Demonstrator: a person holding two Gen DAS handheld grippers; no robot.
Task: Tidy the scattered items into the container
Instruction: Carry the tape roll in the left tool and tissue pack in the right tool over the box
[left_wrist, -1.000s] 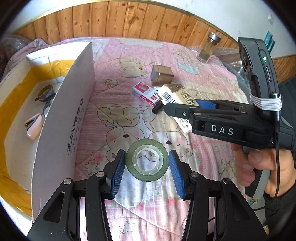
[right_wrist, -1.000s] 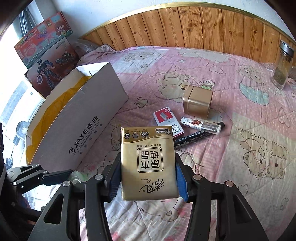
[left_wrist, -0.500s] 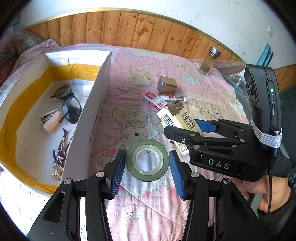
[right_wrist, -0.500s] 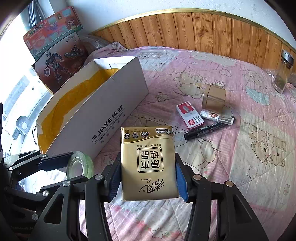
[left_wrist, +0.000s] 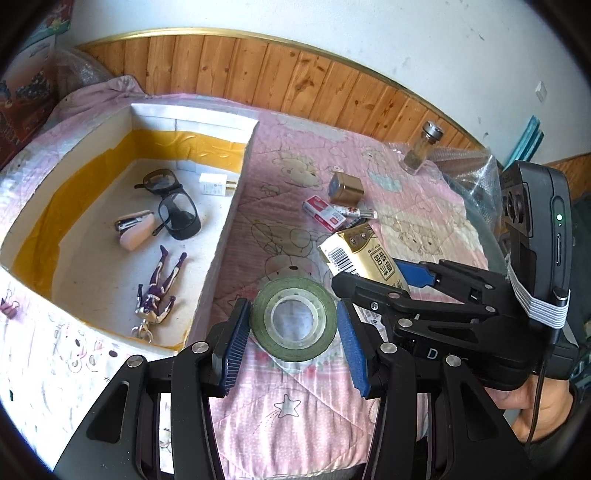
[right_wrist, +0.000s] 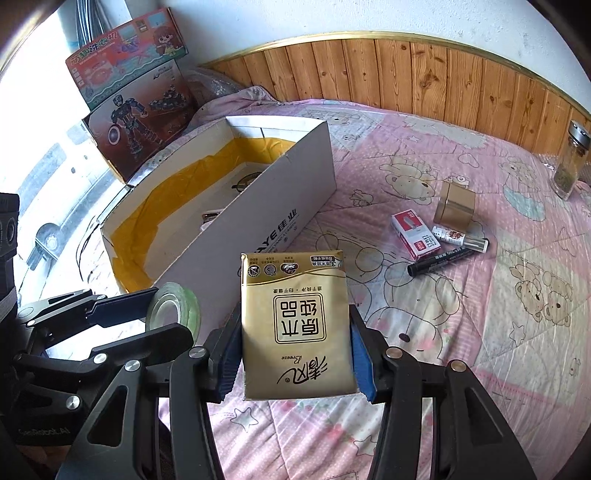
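Note:
My left gripper (left_wrist: 293, 334) is shut on a green tape roll (left_wrist: 293, 319), held above the pink bedspread just right of the white cardboard box (left_wrist: 225, 236). My right gripper (right_wrist: 295, 354) is shut on a gold tissue pack (right_wrist: 295, 325), held above the bed right of the box (right_wrist: 258, 229). The tape roll also shows in the right wrist view (right_wrist: 173, 308), and the tissue pack in the left wrist view (left_wrist: 364, 254). The box holds glasses (left_wrist: 173, 206), a pink stapler (left_wrist: 135, 230), a purple figure (left_wrist: 159, 291) and a white charger (left_wrist: 214, 184).
On the bed lie a red staple box (right_wrist: 415, 232), a gold square box (right_wrist: 454, 205), a small tube (right_wrist: 460, 238) and a black marker (right_wrist: 441, 258). A glass jar (right_wrist: 570, 158) stands at the far right. Toy boxes (right_wrist: 136, 110) lean behind the container.
Both grippers have risen with their loads, and the view has drawn back, so the box's inside now shows more fully. Their grips have not changed.

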